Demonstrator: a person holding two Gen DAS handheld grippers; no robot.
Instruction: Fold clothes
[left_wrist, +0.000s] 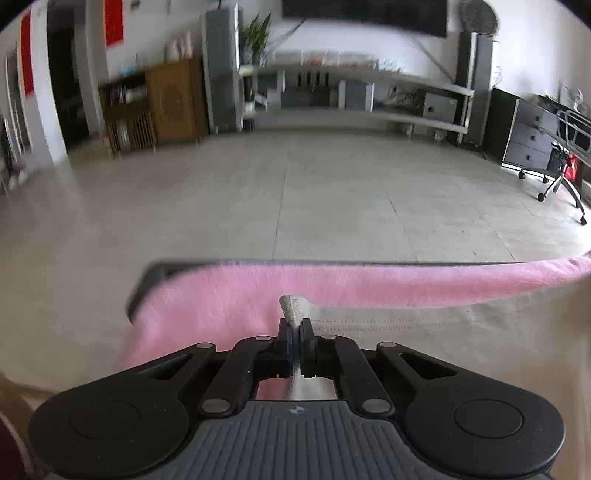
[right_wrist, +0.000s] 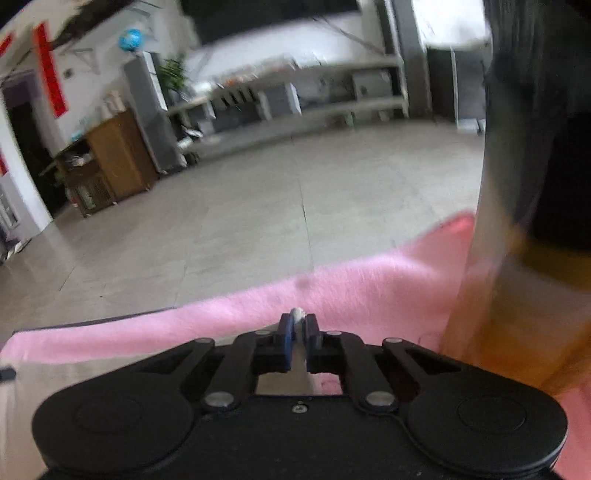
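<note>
A large room with a pale grey tiled floor (left_wrist: 295, 192) and white walls. Along the far wall runs a long low shelf unit (left_wrist: 354, 92). Left of it stand a tall grey cabinet (left_wrist: 221, 70), a potted plant (left_wrist: 256, 35) and a wooden cupboard (left_wrist: 173, 103). Grey drawers (left_wrist: 532, 136) stand at right.

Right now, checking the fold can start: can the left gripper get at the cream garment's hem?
Probably yes: the left gripper is already pinched shut on the cream garment, its hem bunched between the fingers, nothing blocking.

Garment (left_wrist: 406, 332) on blanket (left_wrist: 221, 295)
</note>
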